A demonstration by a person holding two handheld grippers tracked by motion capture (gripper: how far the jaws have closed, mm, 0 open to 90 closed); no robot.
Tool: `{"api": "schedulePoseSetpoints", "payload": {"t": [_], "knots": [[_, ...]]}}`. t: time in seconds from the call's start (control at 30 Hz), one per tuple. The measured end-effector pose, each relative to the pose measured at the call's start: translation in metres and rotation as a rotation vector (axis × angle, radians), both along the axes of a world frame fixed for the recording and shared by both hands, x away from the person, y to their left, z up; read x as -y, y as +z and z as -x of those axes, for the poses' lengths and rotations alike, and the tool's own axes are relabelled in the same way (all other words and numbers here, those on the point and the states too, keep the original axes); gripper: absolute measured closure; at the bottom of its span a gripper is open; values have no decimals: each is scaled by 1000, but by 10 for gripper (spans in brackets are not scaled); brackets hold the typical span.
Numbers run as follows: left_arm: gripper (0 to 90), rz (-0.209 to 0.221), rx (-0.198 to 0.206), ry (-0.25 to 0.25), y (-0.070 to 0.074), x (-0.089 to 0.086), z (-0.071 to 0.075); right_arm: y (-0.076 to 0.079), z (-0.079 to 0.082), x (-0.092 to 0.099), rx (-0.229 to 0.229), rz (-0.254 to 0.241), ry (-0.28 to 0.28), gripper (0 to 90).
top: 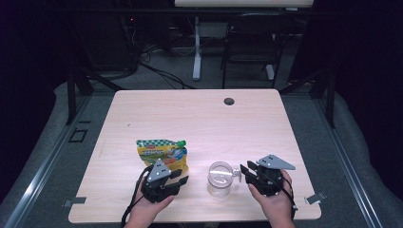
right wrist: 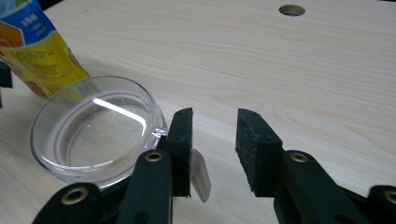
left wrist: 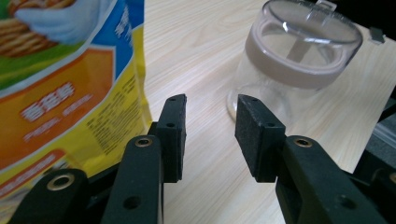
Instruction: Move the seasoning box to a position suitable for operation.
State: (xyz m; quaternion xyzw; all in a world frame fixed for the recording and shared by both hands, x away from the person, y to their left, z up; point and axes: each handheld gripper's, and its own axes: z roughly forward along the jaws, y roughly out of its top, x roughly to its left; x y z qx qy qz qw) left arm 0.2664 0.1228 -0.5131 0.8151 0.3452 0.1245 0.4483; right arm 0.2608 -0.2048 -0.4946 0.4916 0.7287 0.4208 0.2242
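Note:
A yellow and green snack pouch [top: 161, 153] lies flat on the table at the near left; its printed side [left wrist: 60, 88] is at the left of the left gripper view. My left gripper [top: 183, 179] sits at the pouch's near edge, and its jaws [left wrist: 210, 123] stand open over bare wood, pointing toward a clear lidded jar [left wrist: 294, 65]. That jar [top: 219, 178] stands upright between the two grippers. My right gripper [top: 244, 172] is just right of the jar, open [right wrist: 214, 142]. The jar's clear lid [right wrist: 95, 128] is beside its left jaw, and the lid's small pale tab [right wrist: 201, 176] lies just inside that jaw.
The light wooden table [top: 199, 118] has a round cable hole [top: 229, 101] near its far edge. Behind it stand a white desk leg [top: 196, 47] and a dark chair [top: 249, 42]. Small metal clamps [top: 314, 198] sit at the near corners.

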Motion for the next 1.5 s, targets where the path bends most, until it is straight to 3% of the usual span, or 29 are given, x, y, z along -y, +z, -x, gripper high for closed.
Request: {"api": "schedulePoseSetpoints", "payload": {"t": [0.33, 0.5, 0.7, 0.97, 1.17, 1.5], "knots": [[713, -9, 4, -23, 4, 19, -3, 2, 1, 0, -25, -103, 20, 740], [758, -16, -4, -44, 3, 26, -4, -2, 0, -4, -34, -78, 23, 767], [830, -40, -8, -77, 0, 36, -4, -4, -1, -3, -53, -114, 35, 778], [900, -34, -24, -100, -4, 44, -4, -5, -1, -2, -58, -137, 40, 799], [900, -48, -37, -133, -8, 51, -4, -7, -1, -1, -68, -161, 48, 799], [900, -46, -31, -144, -9, 57, -5, -8, -1, -2, -69, -179, 53, 791]]}}
